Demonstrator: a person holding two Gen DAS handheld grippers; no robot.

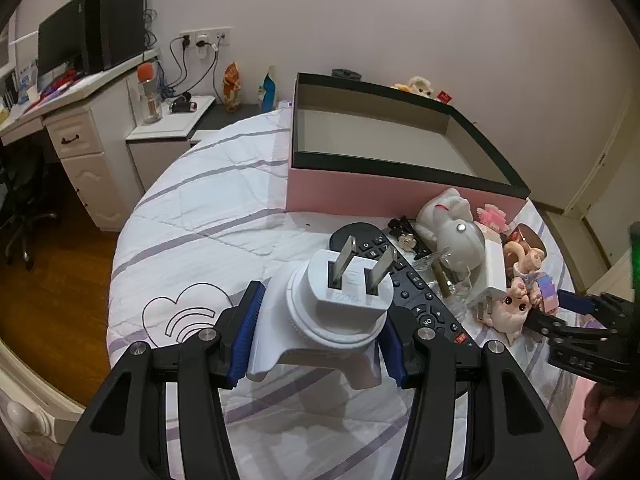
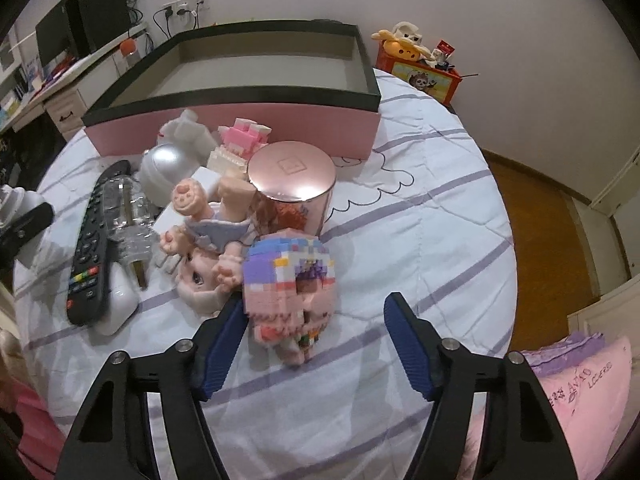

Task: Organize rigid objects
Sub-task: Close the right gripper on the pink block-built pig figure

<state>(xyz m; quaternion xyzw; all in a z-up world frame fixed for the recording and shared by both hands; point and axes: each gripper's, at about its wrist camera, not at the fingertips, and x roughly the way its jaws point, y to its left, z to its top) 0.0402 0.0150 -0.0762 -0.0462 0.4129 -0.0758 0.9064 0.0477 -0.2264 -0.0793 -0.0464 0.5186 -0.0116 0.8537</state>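
Note:
My left gripper [image 1: 324, 320] is shut on a white plug adapter [image 1: 340, 308], prongs pointing up, held above the bed. My right gripper [image 2: 316, 304] straddles a pastel block figure [image 2: 288, 280] lying on the quilt. Its left pad touches the figure, its right pad stands well clear, so it is open. The same gripper [image 1: 560, 312] shows at the right edge of the left wrist view. Beyond lies a pile: a black remote [image 2: 88, 248], a doll [image 2: 200, 220], a pink round tin [image 2: 292, 176], a white figure [image 1: 452, 228] and a white charger [image 1: 494, 272]. An empty pink box with a black rim [image 1: 400, 168] stands behind it.
The striped white quilt [image 1: 208, 216] covers a round bed, with wood floor [image 2: 540, 240] past its edge. A desk with a monitor [image 1: 64, 40] and a nightstand [image 1: 172, 128] are at the left. A red toy box [image 2: 424, 76] and a pink pillow [image 2: 576, 392] are at the right.

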